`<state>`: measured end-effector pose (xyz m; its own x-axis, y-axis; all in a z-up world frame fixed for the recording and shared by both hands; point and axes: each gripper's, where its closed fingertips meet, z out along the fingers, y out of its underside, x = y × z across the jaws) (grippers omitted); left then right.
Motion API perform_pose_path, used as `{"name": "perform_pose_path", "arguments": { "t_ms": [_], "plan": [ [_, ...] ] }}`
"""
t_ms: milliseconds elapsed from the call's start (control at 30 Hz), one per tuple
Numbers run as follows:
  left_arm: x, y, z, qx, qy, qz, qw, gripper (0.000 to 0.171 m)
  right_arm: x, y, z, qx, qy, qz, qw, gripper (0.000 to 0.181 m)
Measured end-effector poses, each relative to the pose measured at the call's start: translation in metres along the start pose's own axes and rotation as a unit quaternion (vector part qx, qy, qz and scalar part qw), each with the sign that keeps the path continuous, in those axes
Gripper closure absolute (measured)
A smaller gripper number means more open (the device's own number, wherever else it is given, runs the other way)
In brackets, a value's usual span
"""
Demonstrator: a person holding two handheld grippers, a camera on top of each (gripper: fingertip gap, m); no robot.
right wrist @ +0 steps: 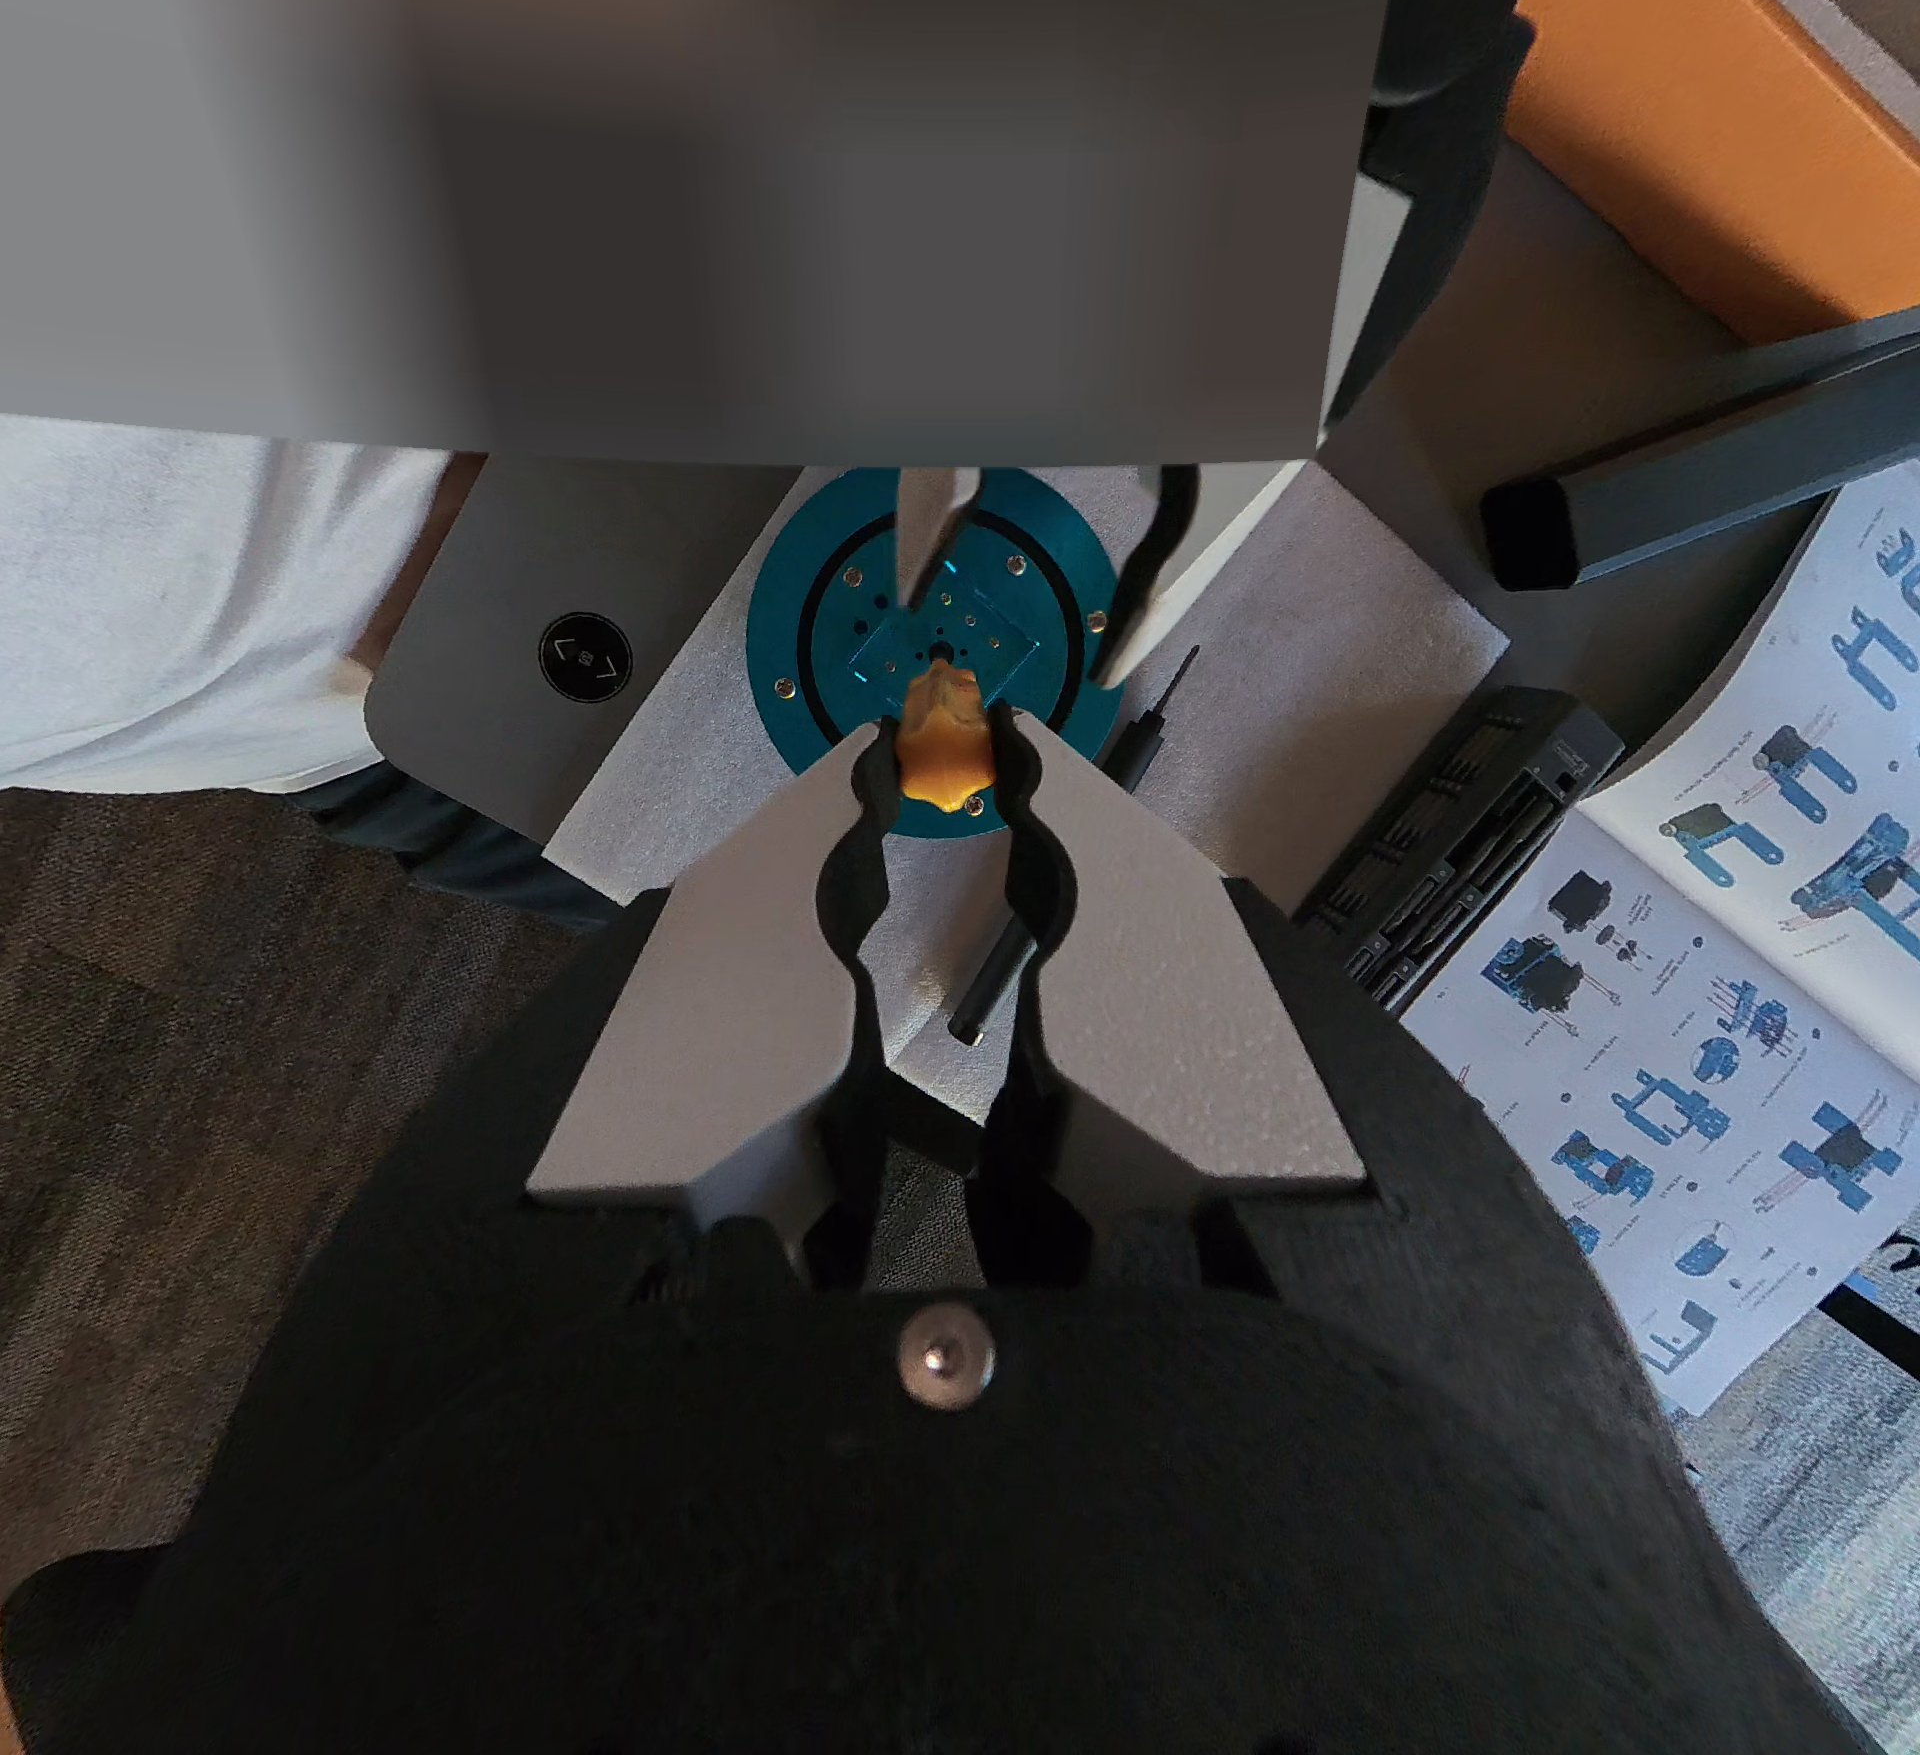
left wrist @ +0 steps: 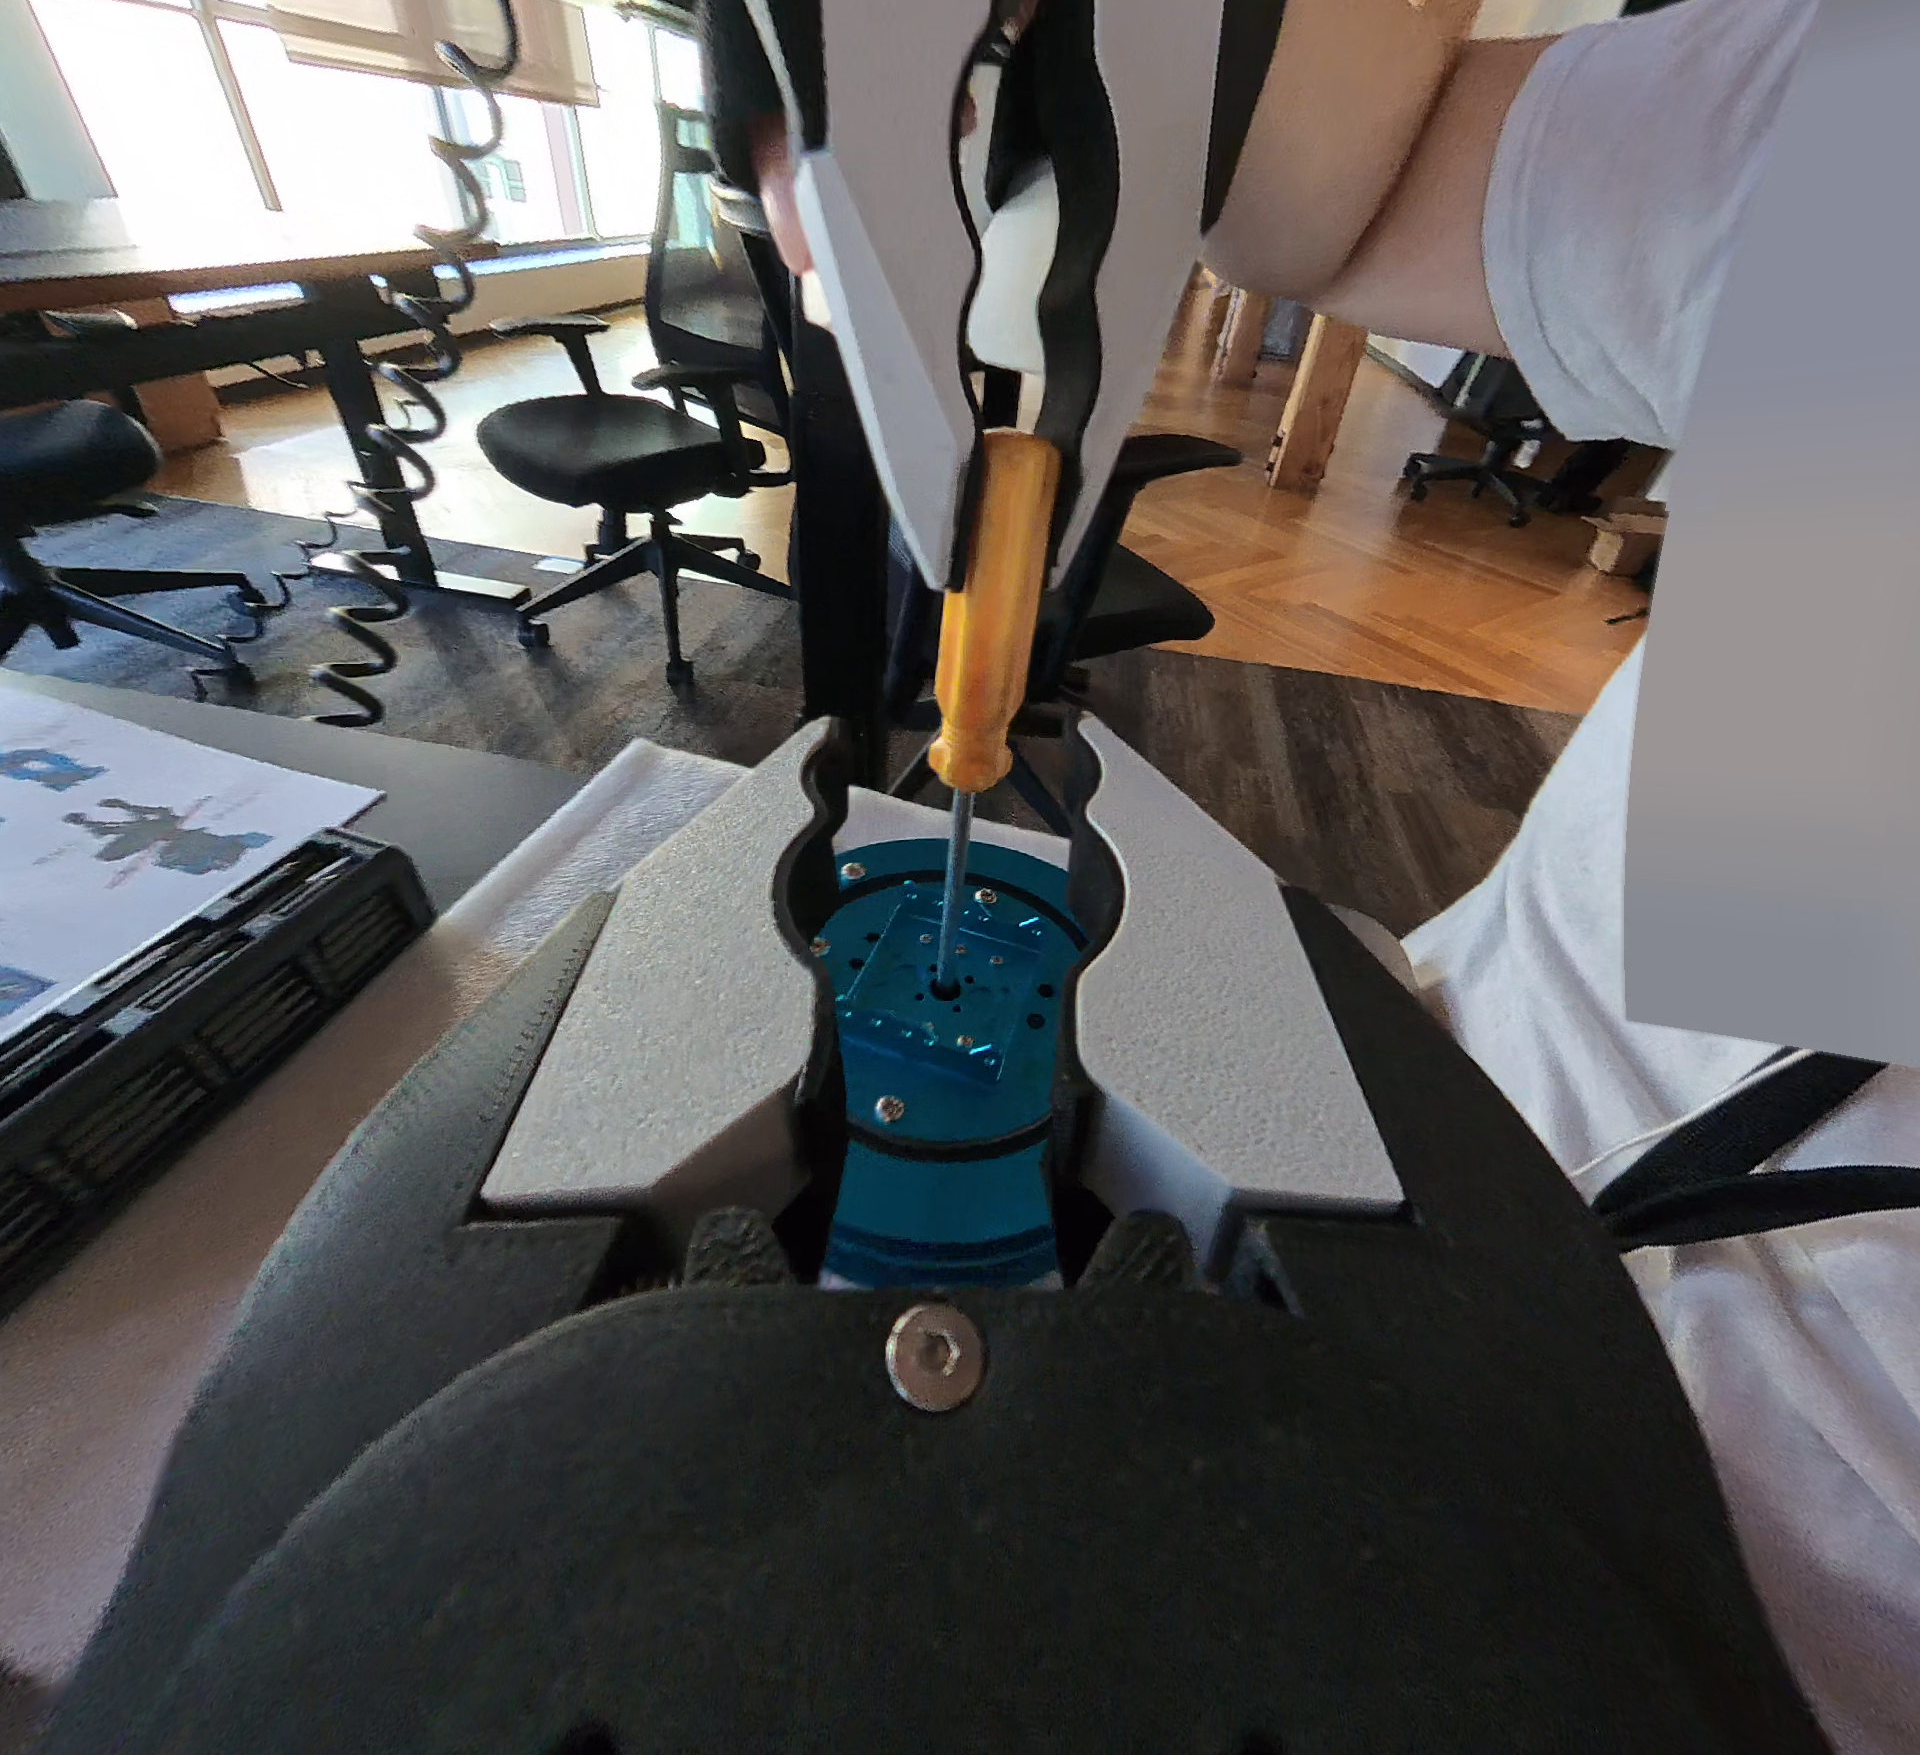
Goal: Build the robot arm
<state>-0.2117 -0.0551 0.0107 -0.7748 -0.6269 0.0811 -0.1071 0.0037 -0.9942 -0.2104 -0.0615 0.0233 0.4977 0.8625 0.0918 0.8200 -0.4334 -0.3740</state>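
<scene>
The left gripper (left wrist: 940, 978) has its jaws clenched on the sides of a blue metal turntable (left wrist: 940, 1071), a round base with a square plate screwed on top, which stands on a white foam pad (right wrist: 1299, 687) on the table (right wrist: 457, 583). The right gripper (right wrist: 940, 749) has its jaws clamped on the orange handle of a screwdriver (left wrist: 987, 604), held upright from above, so that its thin shaft runs down to the dark centre hole in the square plate; whether the tip is seated in a screw head there cannot be told. To turn it well, the judgement is that the shaft should stay in line with the hole, pressed gently downward while the handle turns, and that the left jaws should hold the base firmly so it does not spin on the foam; a tilted shaft would likely slip off. Several small silver screws show around the plate and the ring. Just beside the turntable on the foam lies a slim black driver (right wrist: 1039, 926), pointing toward it. Farther out on the table sit a black case of bits (right wrist: 1455, 832) and a printed sheet with blue assembly drawings (right wrist: 1714, 1030). A person's arm and white shirt (left wrist: 1610, 178) are close behind the right gripper, and office chairs (left wrist: 613, 458) stand on the floor beyond the table.
</scene>
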Motion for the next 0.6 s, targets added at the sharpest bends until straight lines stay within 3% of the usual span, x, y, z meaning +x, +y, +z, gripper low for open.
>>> {"name": "perform_pose_path", "arguments": {
  "t_ms": [300, 600],
  "plan": [
    [-0.019, -0.010, -0.023, 0.030, -0.037, -0.022, 0.999, 0.134, 0.002, 0.000, 0.000, 0.002, 0.012, 0.090, 0.996, 0.163],
    [-0.019, -0.004, -0.019, 0.015, -0.036, -0.027, 0.999, 0.134, 0.000, 0.001, 0.000, -0.009, 0.026, 0.088, 0.996, 0.164]
  ]
}}
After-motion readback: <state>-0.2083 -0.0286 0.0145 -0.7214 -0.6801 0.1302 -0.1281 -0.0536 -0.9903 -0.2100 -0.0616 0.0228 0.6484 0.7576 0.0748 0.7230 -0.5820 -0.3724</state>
